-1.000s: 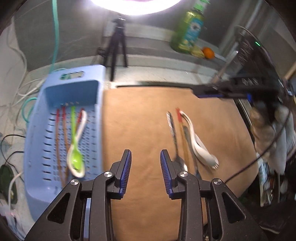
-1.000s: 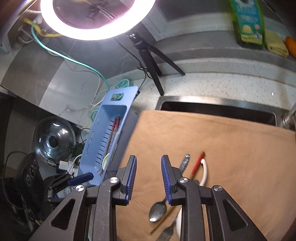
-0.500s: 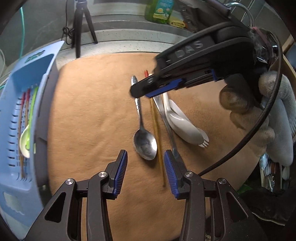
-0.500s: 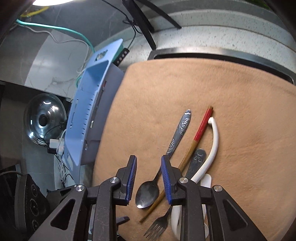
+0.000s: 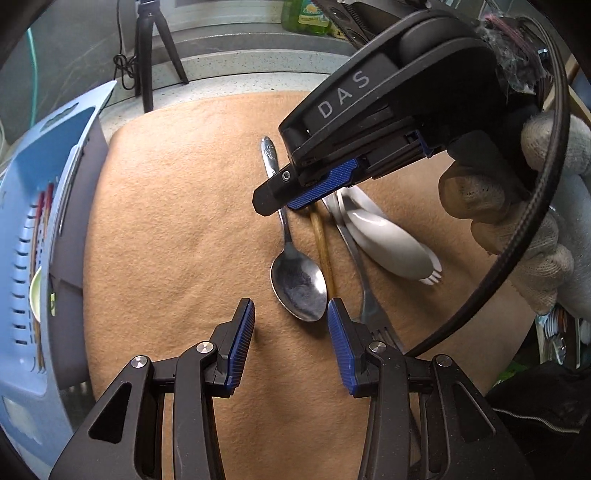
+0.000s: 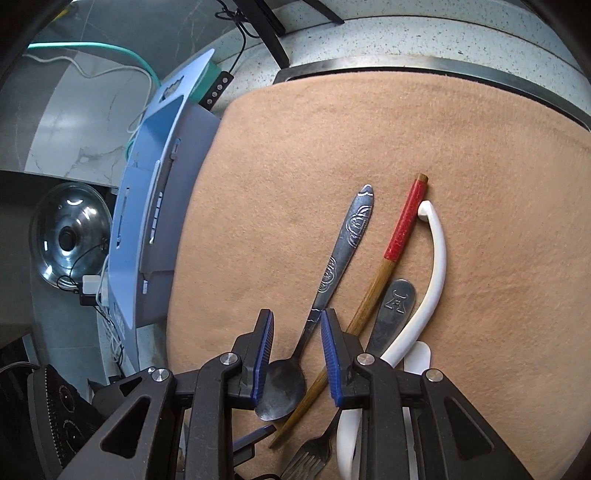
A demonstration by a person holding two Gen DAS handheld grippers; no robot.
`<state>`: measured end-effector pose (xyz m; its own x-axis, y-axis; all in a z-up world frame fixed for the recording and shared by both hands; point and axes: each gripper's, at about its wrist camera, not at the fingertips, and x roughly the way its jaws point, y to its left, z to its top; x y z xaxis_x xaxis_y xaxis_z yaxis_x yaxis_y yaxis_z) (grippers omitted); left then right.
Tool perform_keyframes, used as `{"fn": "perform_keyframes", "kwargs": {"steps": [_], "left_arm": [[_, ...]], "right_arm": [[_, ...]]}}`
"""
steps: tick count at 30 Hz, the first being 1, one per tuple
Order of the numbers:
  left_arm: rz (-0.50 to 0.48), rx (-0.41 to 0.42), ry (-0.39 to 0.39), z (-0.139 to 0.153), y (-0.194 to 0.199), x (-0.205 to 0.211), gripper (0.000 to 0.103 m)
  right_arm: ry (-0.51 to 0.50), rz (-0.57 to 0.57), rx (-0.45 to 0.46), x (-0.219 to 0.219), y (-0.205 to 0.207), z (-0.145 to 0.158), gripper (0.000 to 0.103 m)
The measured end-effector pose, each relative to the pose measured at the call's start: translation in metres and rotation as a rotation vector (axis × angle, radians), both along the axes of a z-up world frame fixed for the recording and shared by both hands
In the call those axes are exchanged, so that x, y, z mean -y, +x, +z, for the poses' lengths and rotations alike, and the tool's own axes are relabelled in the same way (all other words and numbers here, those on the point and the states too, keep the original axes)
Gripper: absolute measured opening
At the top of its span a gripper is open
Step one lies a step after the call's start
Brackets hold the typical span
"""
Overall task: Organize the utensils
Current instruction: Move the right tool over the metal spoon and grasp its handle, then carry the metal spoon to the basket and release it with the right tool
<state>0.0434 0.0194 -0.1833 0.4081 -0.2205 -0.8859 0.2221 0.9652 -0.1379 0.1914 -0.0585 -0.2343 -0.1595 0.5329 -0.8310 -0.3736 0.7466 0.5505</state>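
Observation:
A metal spoon (image 5: pixel 297 286) (image 6: pixel 340 254), a red-tipped wooden chopstick (image 6: pixel 391 254) (image 5: pixel 321 243), a metal fork (image 5: pixel 365 295) (image 6: pixel 391 314) and a white spork (image 5: pixel 395 243) (image 6: pixel 434 273) lie side by side on the tan mat (image 5: pixel 177 206) (image 6: pixel 480 166). My right gripper (image 6: pixel 297 328) (image 5: pixel 277 199) is open, its fingers straddling the spoon's handle just above the mat. My left gripper (image 5: pixel 290 321) is open, just short of the spoon's bowl.
A blue perforated basket (image 5: pixel 33 229) (image 6: pixel 155 192) holding chopsticks and a green spoon stands at the mat's left edge. A tripod (image 5: pixel 147 55) and a green bottle (image 5: pixel 303 16) stand behind. A steel pot lid (image 6: pixel 70 240) lies left of the basket.
Both grippers have moved in toward the utensil group and lower. The right gripper has come down over the spoon's handle. Both have stayed open.

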Motion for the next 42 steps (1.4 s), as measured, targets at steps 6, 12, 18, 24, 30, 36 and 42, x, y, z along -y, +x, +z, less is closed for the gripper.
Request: {"fn": "perform_keyframes", "kwargs": {"steps": [6,12,18,24,30,36,42], "left_arm": [[-0.05,0.017,0.035,-0.005,-0.002,0.008,0.039],[-0.023,0.01,-0.003,-0.01,0.001,-0.004,0.033],[-0.013,-0.014,-0.057,-0.012,0.007,-0.014,0.027],[0.008,-0.011,-0.101,-0.013,0.009,-0.019,0.026],[0.017,0.005,-0.11,-0.005,0.009,-0.023,0.026],[0.046,0.044,-0.126,0.017,0.002,-0.035,0.026],[0.077,0.079,-0.12,0.036,-0.007,-0.06,0.026]], "right_arm": [[0.005,-0.02,-0.02,0.001,0.002,-0.003,0.023],[0.014,-0.037,-0.031,0.003,0.002,-0.004,0.021],[0.033,-0.057,-0.044,0.0,0.0,-0.008,0.017],[0.034,-0.082,-0.038,0.001,0.001,-0.011,0.008],[0.066,-0.107,-0.059,0.003,0.001,-0.006,0.007],[0.11,-0.101,-0.042,-0.006,0.002,0.016,0.006],[0.163,-0.07,-0.022,-0.038,0.001,0.042,0.004]]}}
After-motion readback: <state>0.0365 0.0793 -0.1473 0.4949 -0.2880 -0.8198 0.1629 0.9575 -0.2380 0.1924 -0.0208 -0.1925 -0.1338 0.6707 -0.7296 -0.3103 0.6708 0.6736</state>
